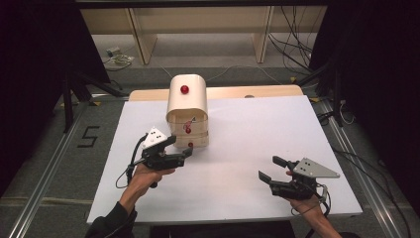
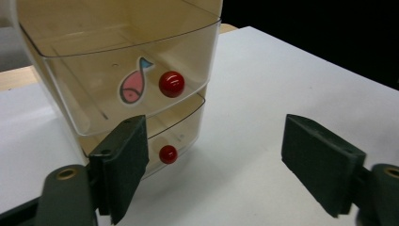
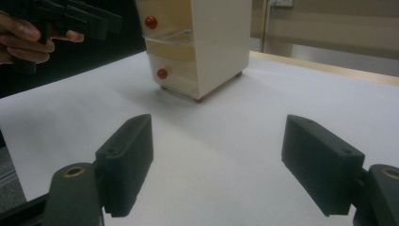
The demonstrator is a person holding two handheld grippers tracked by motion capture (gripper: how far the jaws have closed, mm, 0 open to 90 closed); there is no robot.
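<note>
A small cream drawer cabinet [image 1: 187, 106] stands at the back middle of the white table [image 1: 257, 129], with a red knob on top and clear drawers at its front. The middle drawer [image 2: 127, 66], with a fish sticker [image 2: 134, 85] and a red knob [image 2: 171, 84], sticks out over the bottom drawer and its knob [image 2: 168, 154]. My left gripper [image 1: 179, 147] is open just in front of these drawers, nothing between its pads [image 2: 124, 165]. My right gripper [image 1: 272, 168] stands open over bare table at the front right, facing the cabinet [image 3: 211, 42].
The table's wooden back edge [image 1: 257, 91] shows behind the white sheet. Metal rails run along the floor on both sides, and cables lie at the back right. Dark curtains close off both sides. In the right gripper view the left gripper [image 3: 89, 21] is at the upper left.
</note>
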